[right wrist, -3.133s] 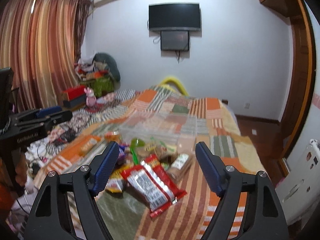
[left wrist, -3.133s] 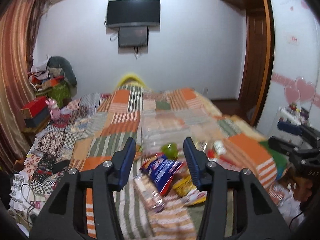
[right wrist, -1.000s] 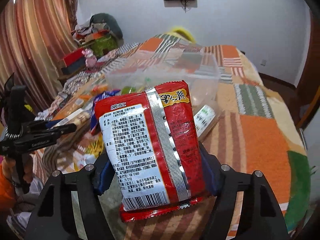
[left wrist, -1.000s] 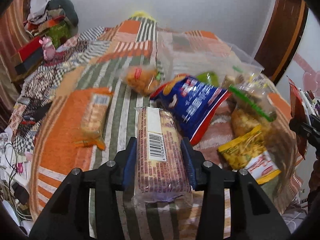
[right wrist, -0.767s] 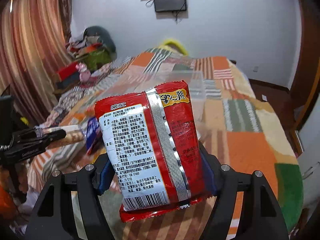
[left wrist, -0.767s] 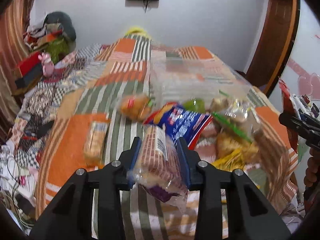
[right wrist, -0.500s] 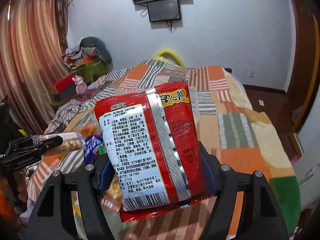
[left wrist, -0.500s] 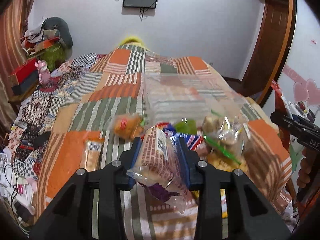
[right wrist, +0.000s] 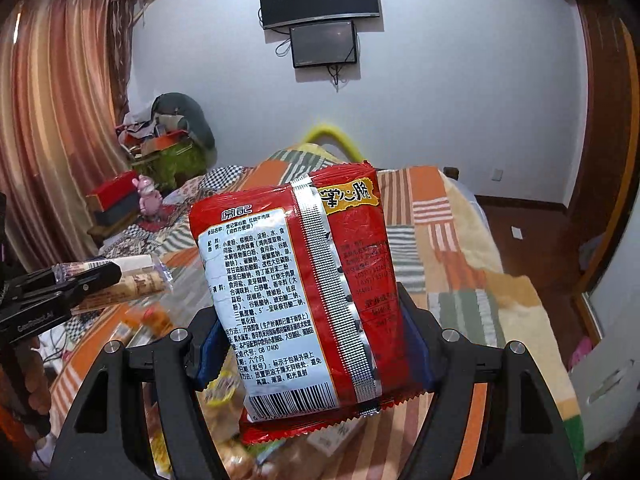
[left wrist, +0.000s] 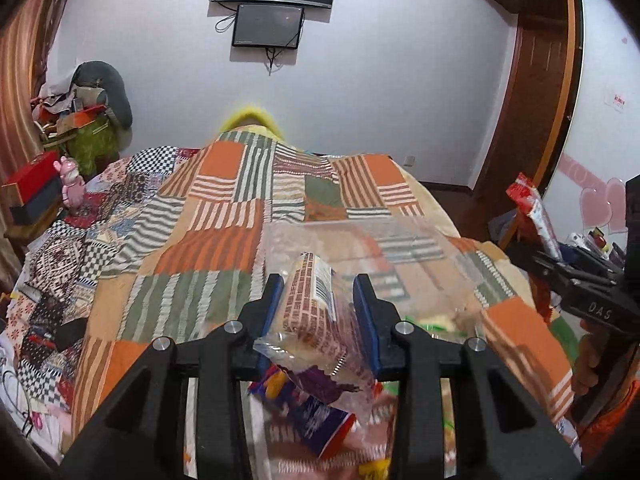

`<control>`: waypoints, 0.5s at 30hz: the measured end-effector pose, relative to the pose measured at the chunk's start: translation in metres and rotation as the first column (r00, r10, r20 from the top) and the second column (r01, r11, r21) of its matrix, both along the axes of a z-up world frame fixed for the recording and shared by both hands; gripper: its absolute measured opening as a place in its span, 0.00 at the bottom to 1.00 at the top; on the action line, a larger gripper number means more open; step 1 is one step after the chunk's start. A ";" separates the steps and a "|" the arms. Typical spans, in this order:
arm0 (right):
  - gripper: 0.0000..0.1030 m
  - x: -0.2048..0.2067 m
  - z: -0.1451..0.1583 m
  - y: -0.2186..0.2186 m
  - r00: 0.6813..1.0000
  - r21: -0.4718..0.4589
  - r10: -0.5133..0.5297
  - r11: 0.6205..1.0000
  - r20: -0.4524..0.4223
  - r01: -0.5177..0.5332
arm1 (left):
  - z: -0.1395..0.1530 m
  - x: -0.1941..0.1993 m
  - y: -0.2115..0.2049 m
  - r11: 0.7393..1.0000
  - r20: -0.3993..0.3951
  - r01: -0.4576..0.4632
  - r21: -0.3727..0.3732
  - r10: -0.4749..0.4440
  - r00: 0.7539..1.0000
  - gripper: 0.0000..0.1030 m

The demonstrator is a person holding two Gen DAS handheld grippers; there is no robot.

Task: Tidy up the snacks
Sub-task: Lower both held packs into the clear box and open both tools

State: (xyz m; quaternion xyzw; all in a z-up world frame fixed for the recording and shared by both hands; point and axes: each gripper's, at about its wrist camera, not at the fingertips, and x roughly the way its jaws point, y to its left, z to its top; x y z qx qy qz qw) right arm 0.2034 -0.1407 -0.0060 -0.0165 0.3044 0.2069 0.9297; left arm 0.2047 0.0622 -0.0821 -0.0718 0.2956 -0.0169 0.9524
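Both packets now ride higher off the bed than a second ago: biscuit packet (left wrist: 316,312) clenched in left hand-held gripper (left wrist: 320,312), red noodle packet (right wrist: 296,292) clamped in right hand-held gripper (right wrist: 312,352). Clear bin (left wrist: 360,248) lies just beyond the left one; drop-off likely next. Right view hides the bin.

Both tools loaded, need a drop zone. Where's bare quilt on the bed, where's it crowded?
Bare: the quilt left of and beyond the clear bin, up to the yellow headboard; also the quilt's right side in the right view. Crowded: the snack pile beneath the left tool.
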 end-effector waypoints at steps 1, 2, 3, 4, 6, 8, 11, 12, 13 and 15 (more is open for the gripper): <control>0.67 0.005 -0.001 0.002 1.000 -0.004 -0.004 1.000 0.000 0.004 | 0.000 0.005 -0.001 1.000 0.001 0.004 0.002 -0.004 1.000 0.34; 0.67 0.008 -0.002 0.003 1.000 -0.008 -0.006 1.000 -0.002 0.006 | 0.001 0.012 -0.002 1.000 0.000 0.010 0.003 -0.010 1.000 0.34; 0.67 0.014 -0.003 0.005 1.000 -0.011 -0.007 1.000 -0.006 0.007 | 0.000 0.019 -0.002 1.000 -0.003 0.016 0.002 -0.016 1.000 0.34; 0.67 0.019 -0.006 0.007 1.000 -0.019 -0.008 1.000 -0.009 0.008 | -0.001 0.027 -0.002 1.000 -0.009 0.017 0.000 -0.017 1.000 0.34; 0.67 0.026 -0.011 0.013 1.000 -0.040 -0.009 0.999 -0.016 0.008 | -0.005 0.038 -0.002 1.000 -0.016 0.021 0.000 -0.021 1.000 0.34; 0.67 0.032 -0.017 0.015 1.000 -0.050 -0.007 0.999 -0.028 0.005 | -0.008 0.050 -0.003 1.000 -0.024 0.024 -0.001 -0.024 0.999 0.34; 0.67 0.046 -0.027 0.021 0.998 -0.060 -0.001 0.998 -0.069 -0.003 | -0.017 0.071 -0.005 1.000 -0.044 0.029 0.006 -0.029 0.999 0.34; 0.67 0.049 -0.032 0.024 0.997 -0.070 -0.002 0.998 -0.083 -0.004 | -0.020 0.076 -0.006 1.000 -0.049 0.031 0.006 -0.030 0.998 0.34; 0.67 0.052 -0.034 0.025 0.996 -0.078 -0.001 0.997 -0.091 -0.006 | -0.024 0.083 -0.007 0.999 -0.058 0.035 0.003 -0.034 0.998 0.34; 0.67 0.059 -0.040 0.028 0.994 -0.100 0.002 0.995 -0.111 -0.013 | -0.031 0.093 -0.007 0.999 -0.079 0.042 -0.003 -0.042 0.996 0.34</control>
